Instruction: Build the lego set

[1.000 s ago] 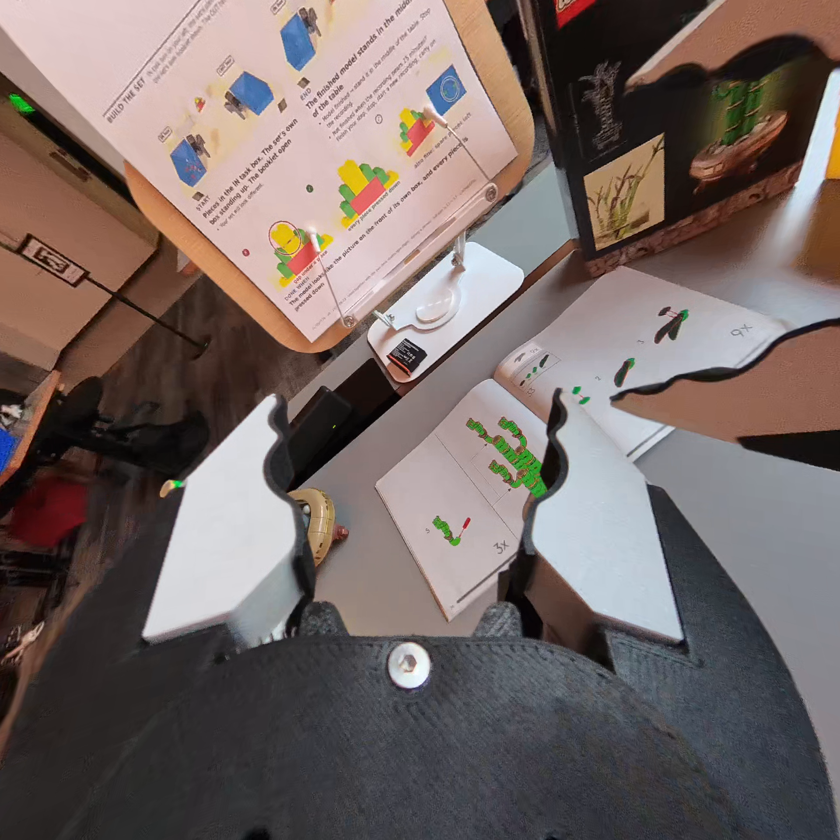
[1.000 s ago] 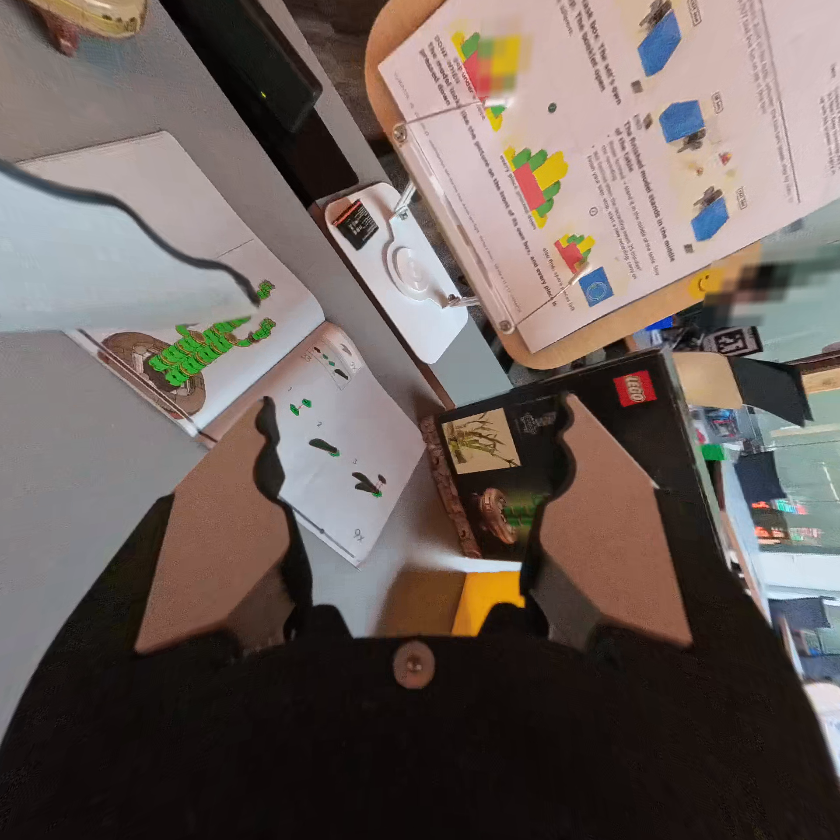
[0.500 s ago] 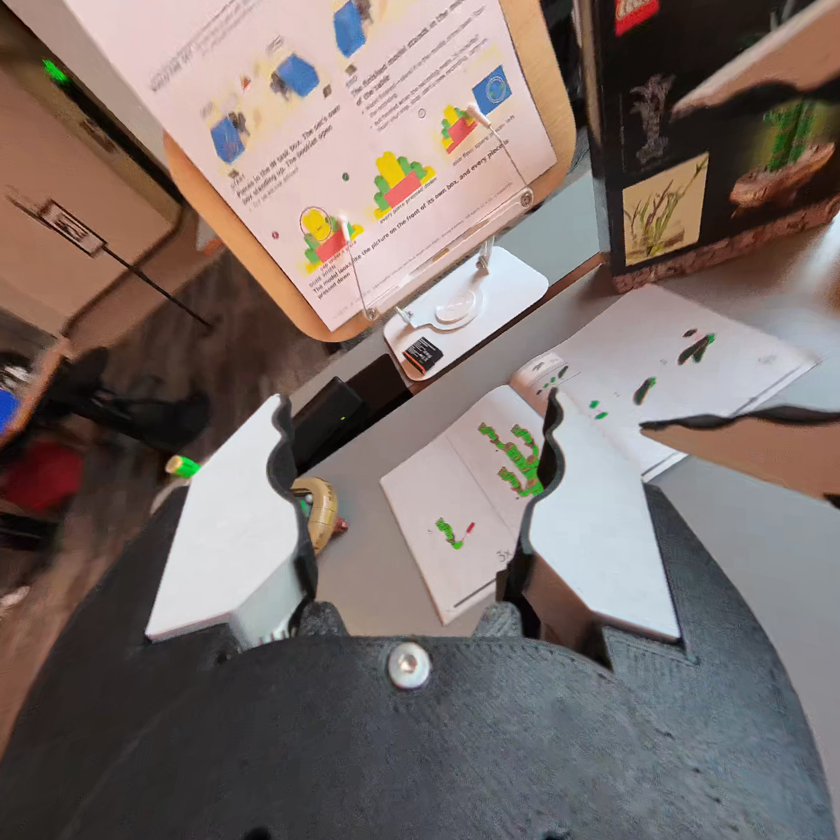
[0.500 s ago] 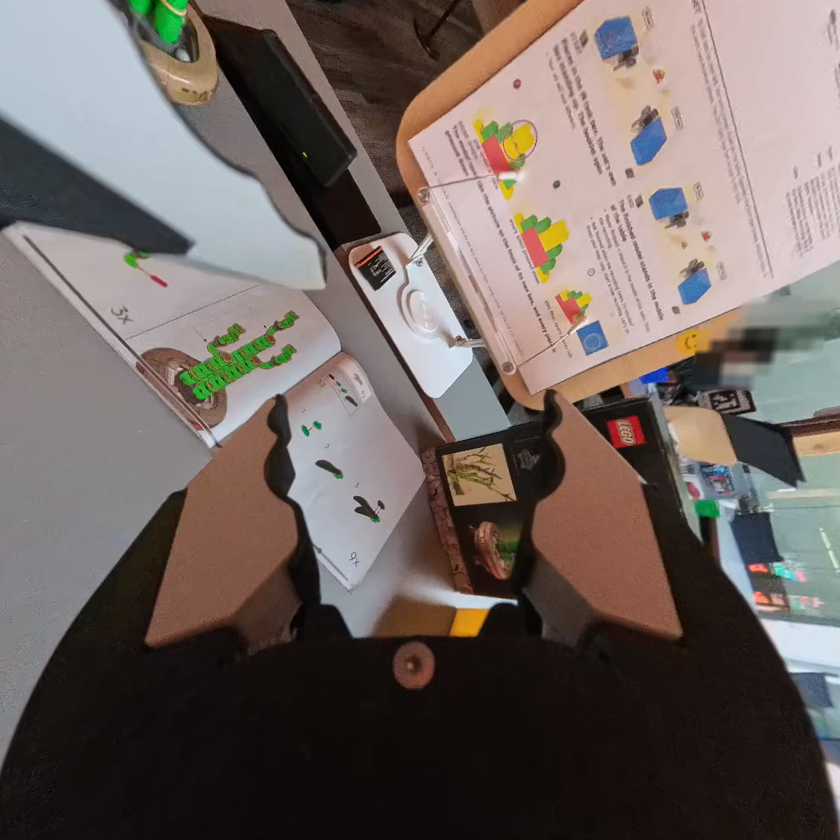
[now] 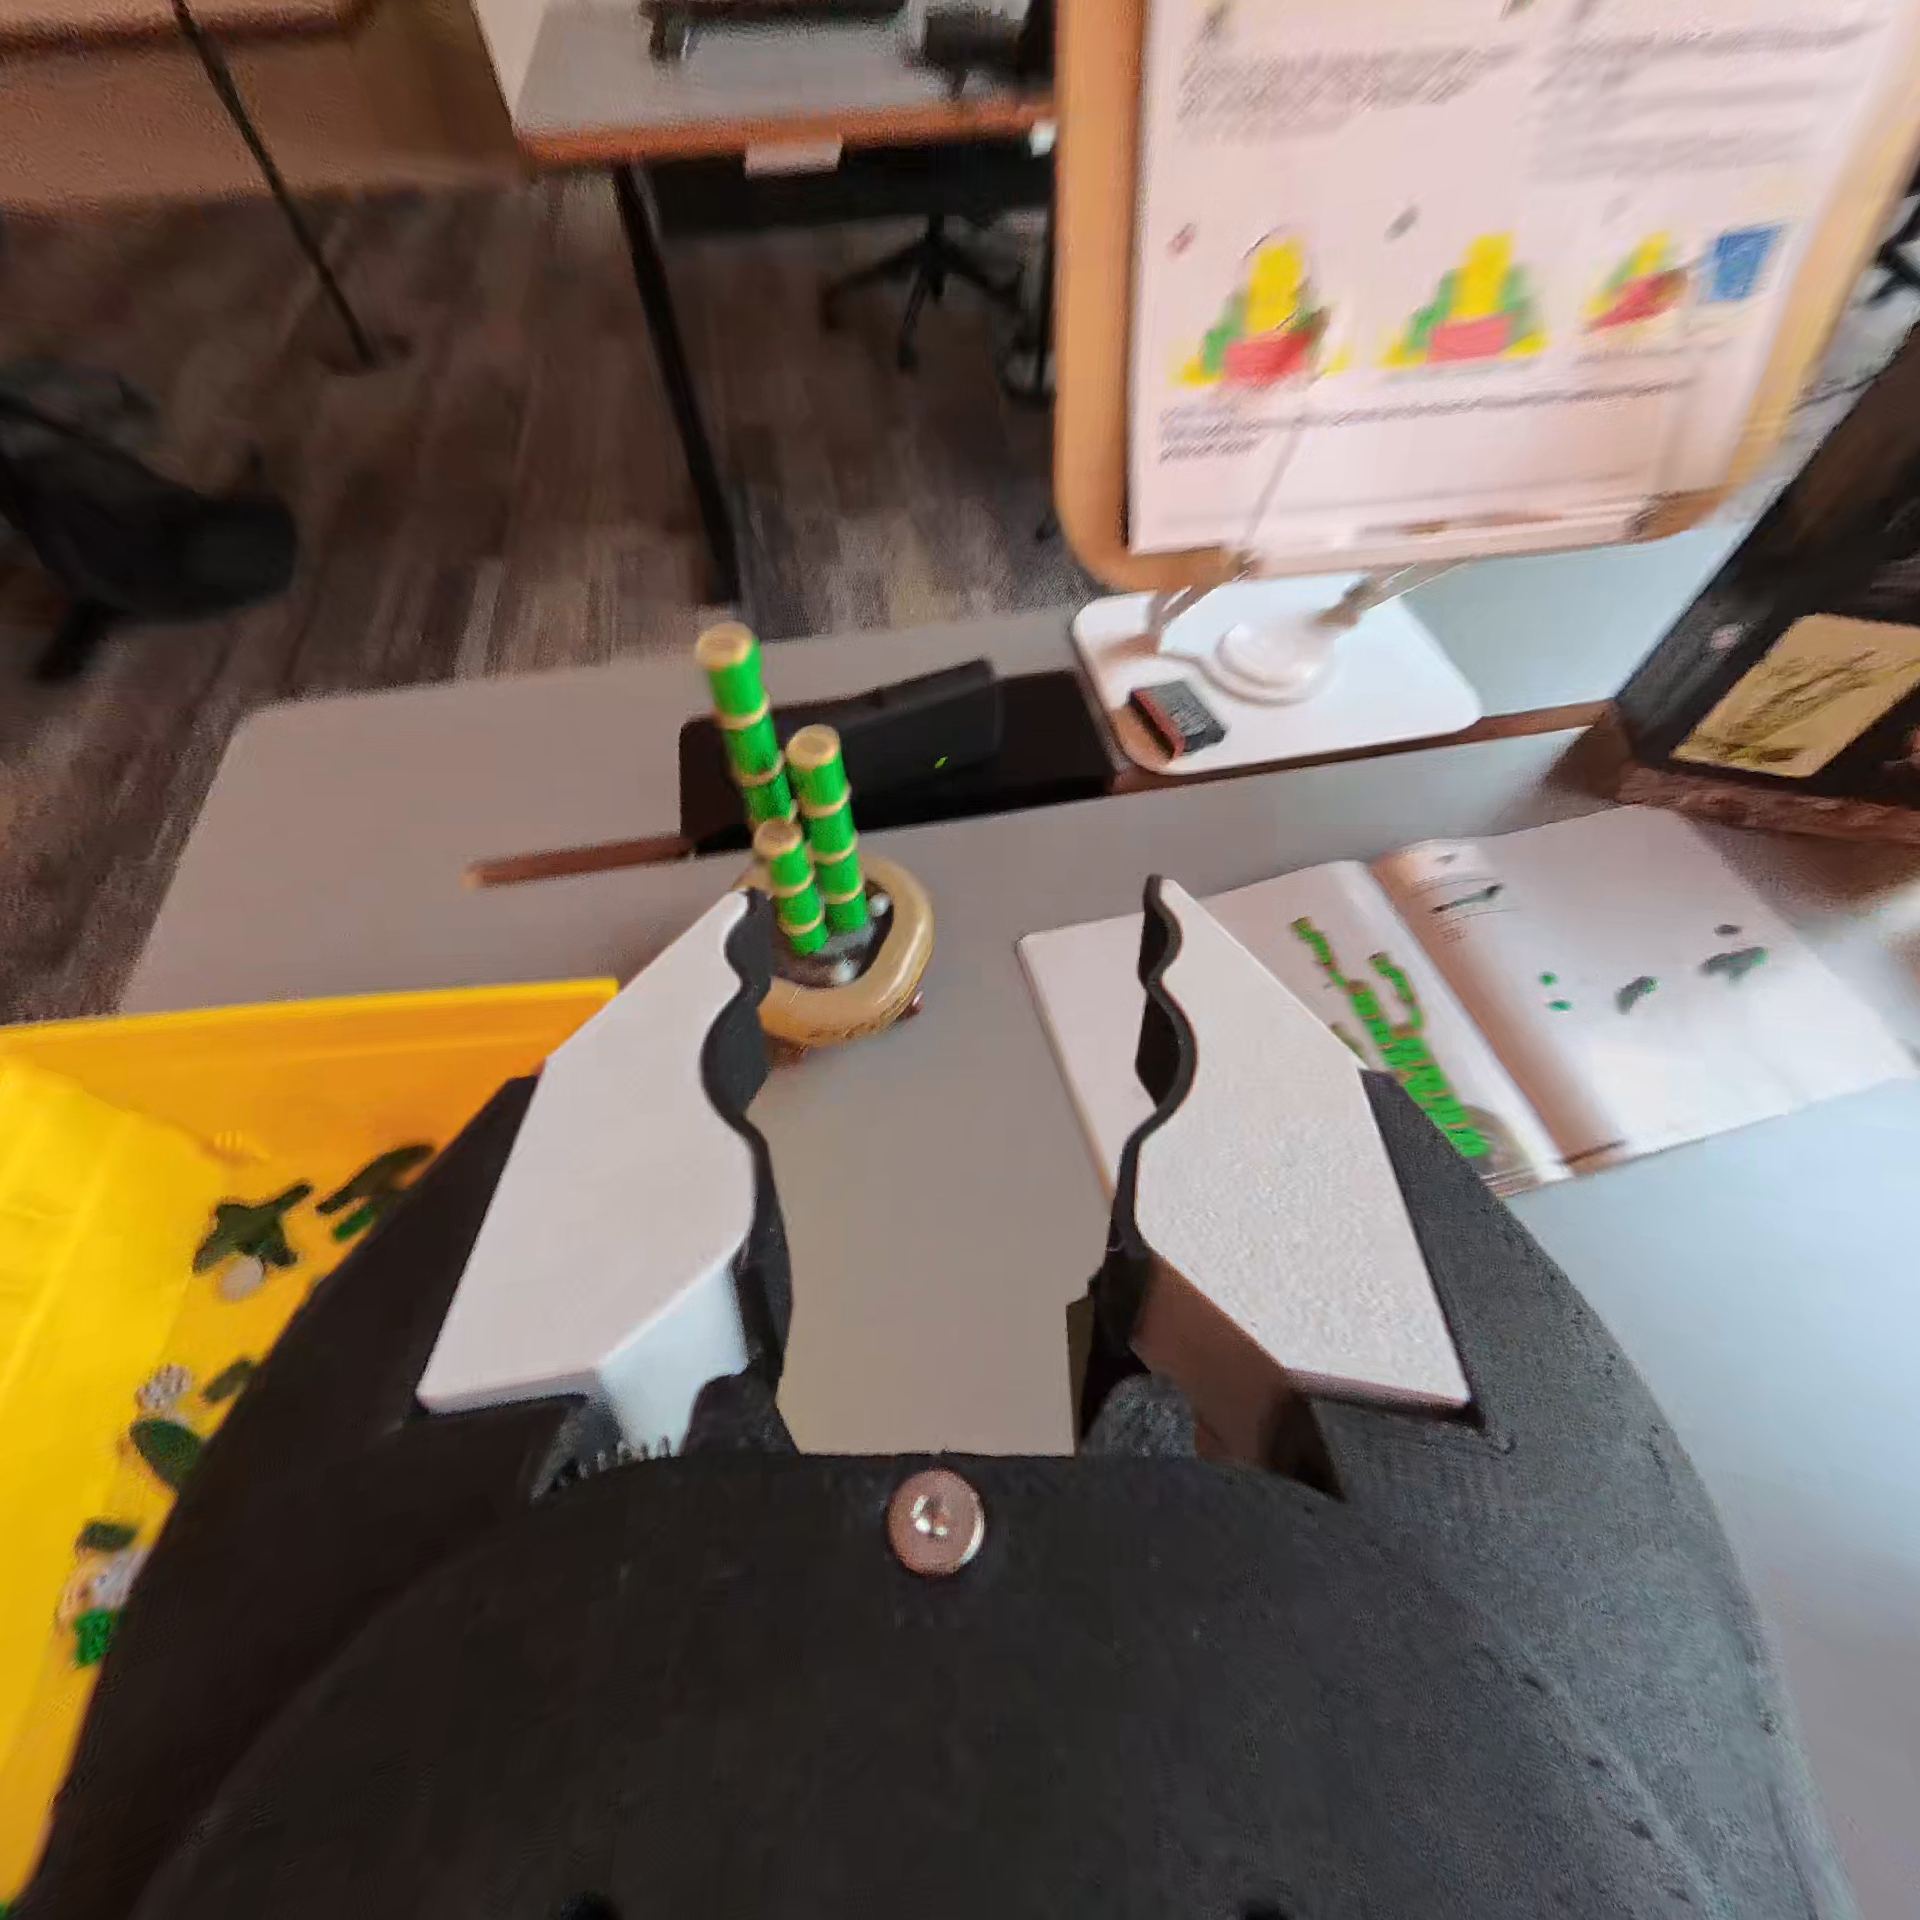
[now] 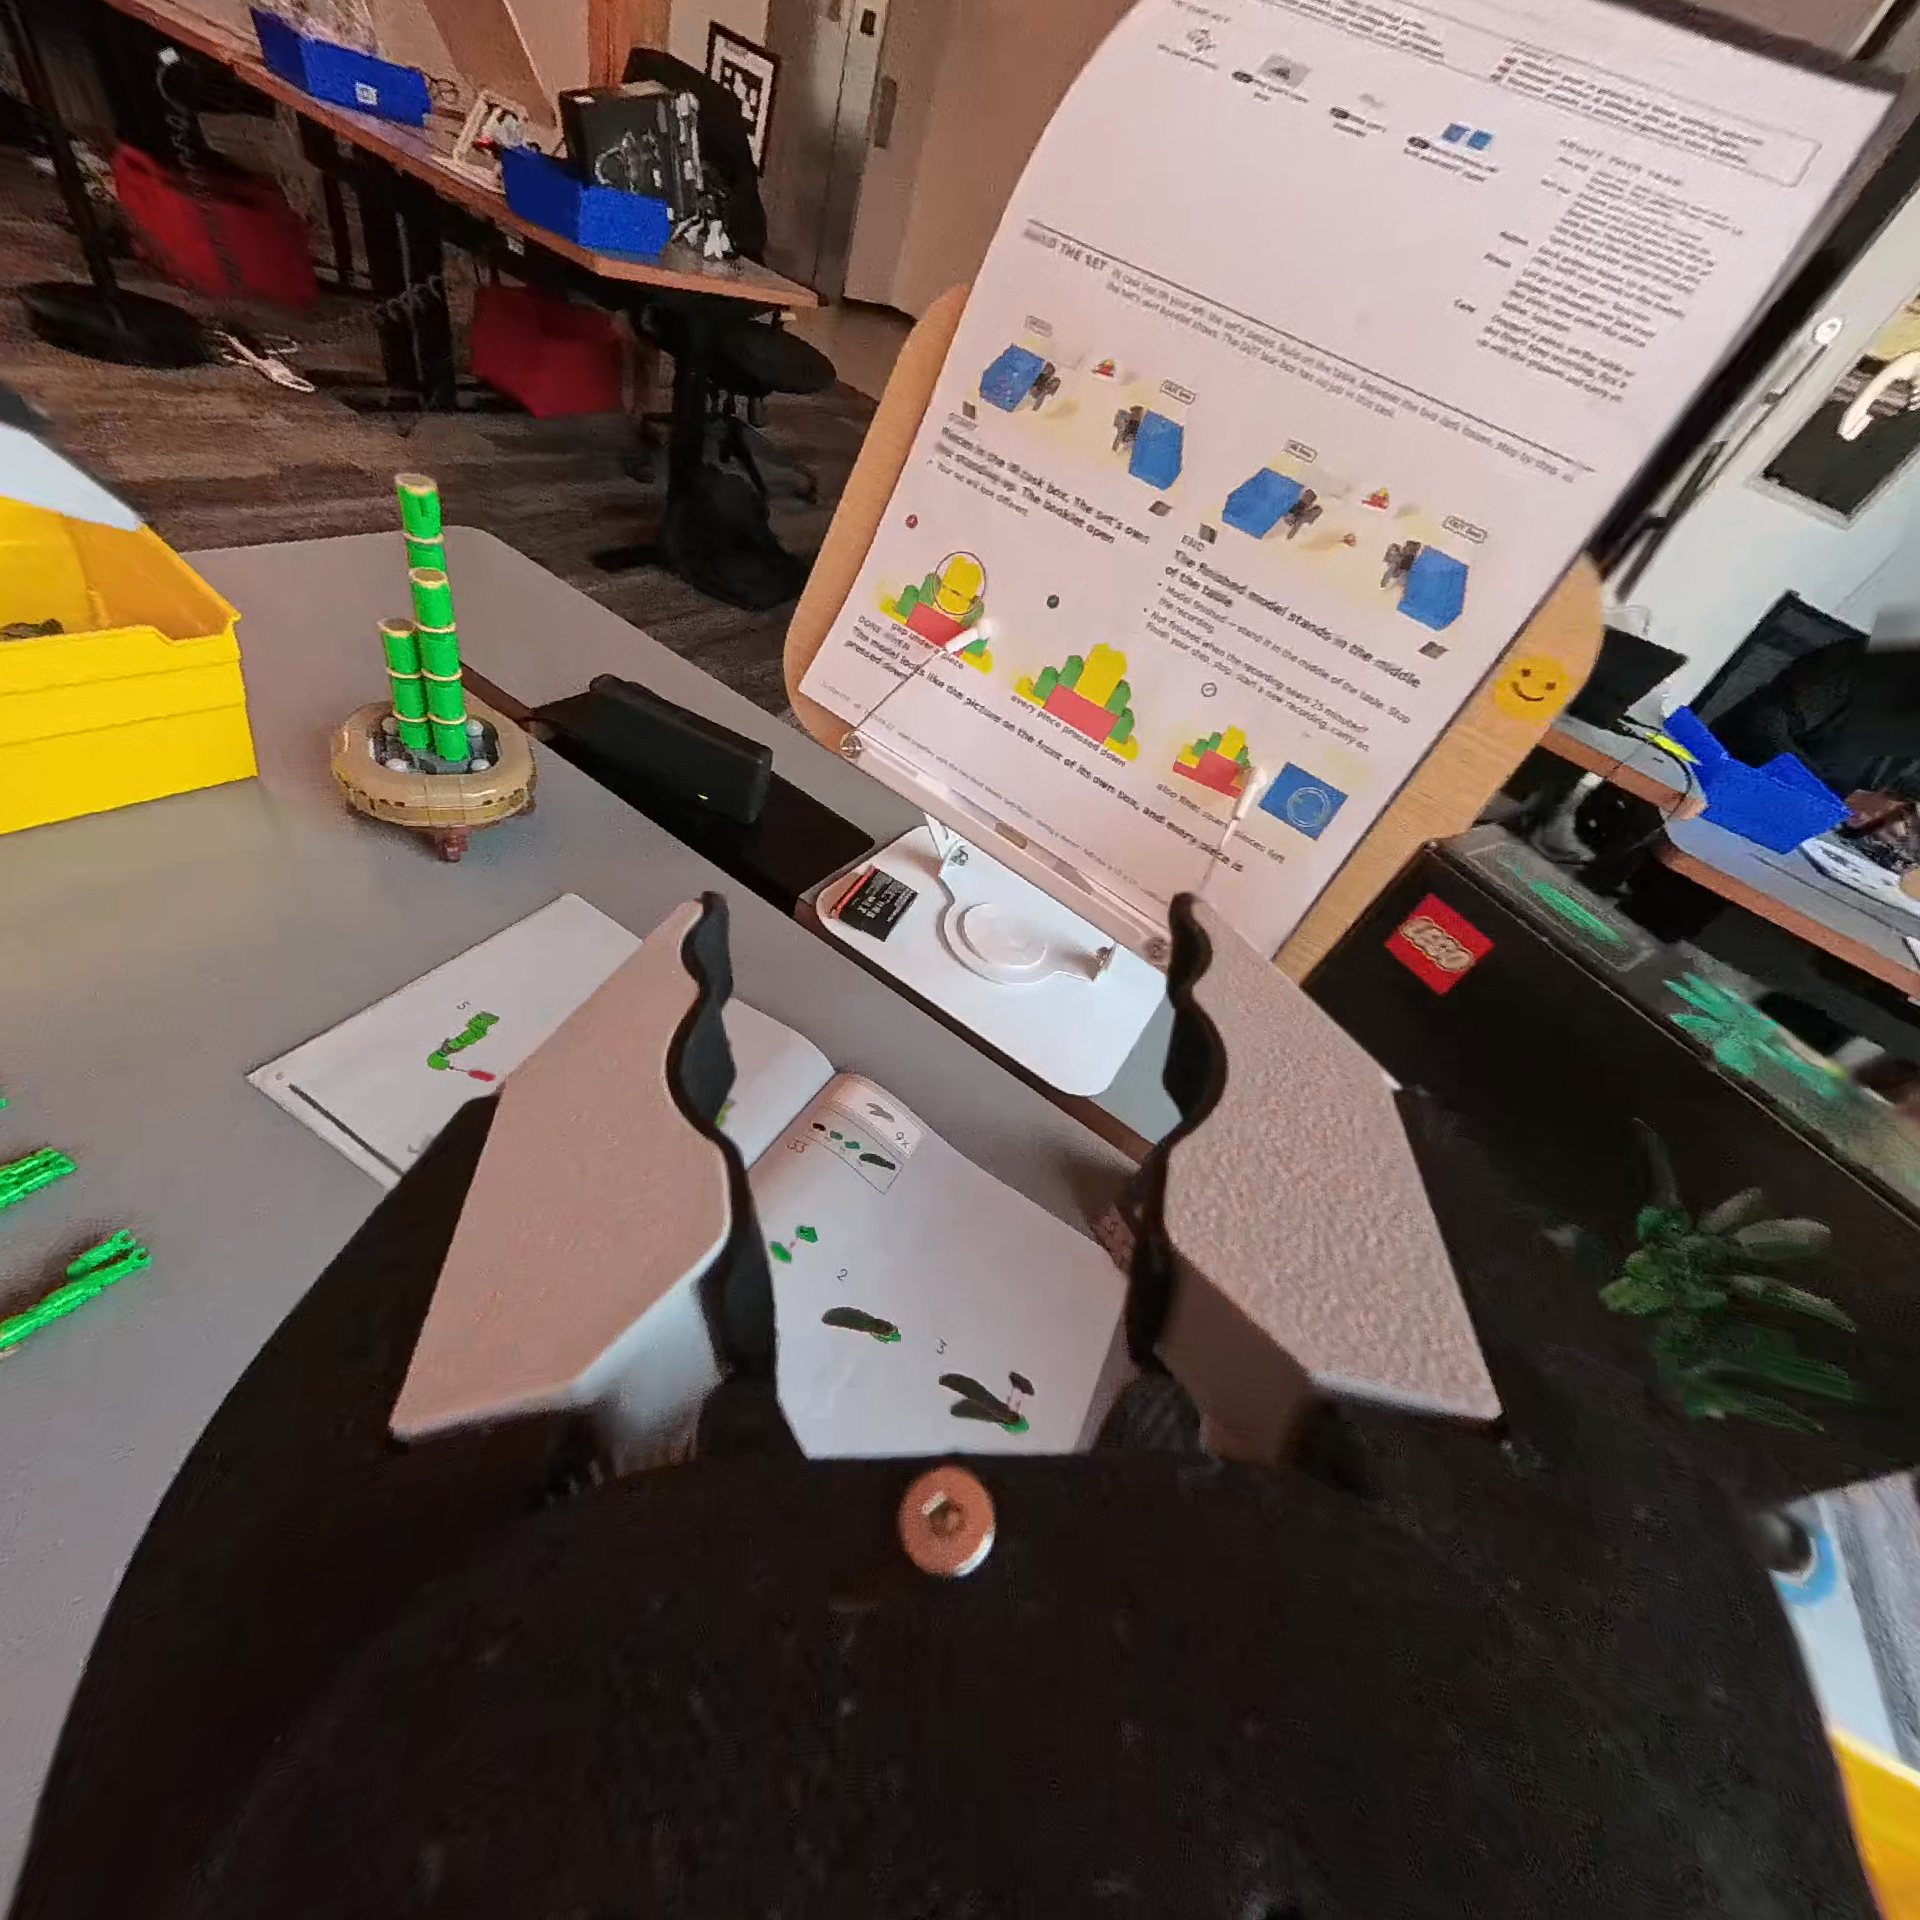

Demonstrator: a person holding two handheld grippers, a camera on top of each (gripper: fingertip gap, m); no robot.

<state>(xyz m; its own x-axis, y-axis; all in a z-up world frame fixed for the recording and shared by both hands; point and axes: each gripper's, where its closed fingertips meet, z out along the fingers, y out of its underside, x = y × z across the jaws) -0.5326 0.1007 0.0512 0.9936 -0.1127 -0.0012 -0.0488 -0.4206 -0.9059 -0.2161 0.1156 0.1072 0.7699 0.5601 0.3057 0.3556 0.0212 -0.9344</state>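
Observation:
A partly built model (image 5: 821, 914) stands on the grey table: three green bamboo stalks in a round tan pot. It also shows in the right wrist view (image 6: 431, 717). My left gripper (image 5: 951, 914) is open and empty, just right of and in front of the pot. My right gripper (image 6: 940, 914) is open and empty above the open instruction booklet (image 6: 914, 1278). The booklet also shows in the left wrist view (image 5: 1558, 987). A yellow box (image 5: 156, 1195) at my left holds several loose green pieces. Two bright green leaf assemblies (image 6: 62, 1288) lie on the table at the far left.
A task sheet on a wooden board (image 6: 1247, 499) stands on a white stand (image 6: 1018, 966) at the table's far edge. The black set box (image 6: 1558, 1091) stands at the right. A black device (image 6: 675, 748) sits in the table's back slot.
Both grippers have swung from a tilted view to a level one and turned left. The model and the yellow box have come into full view. Both jaws stay open.

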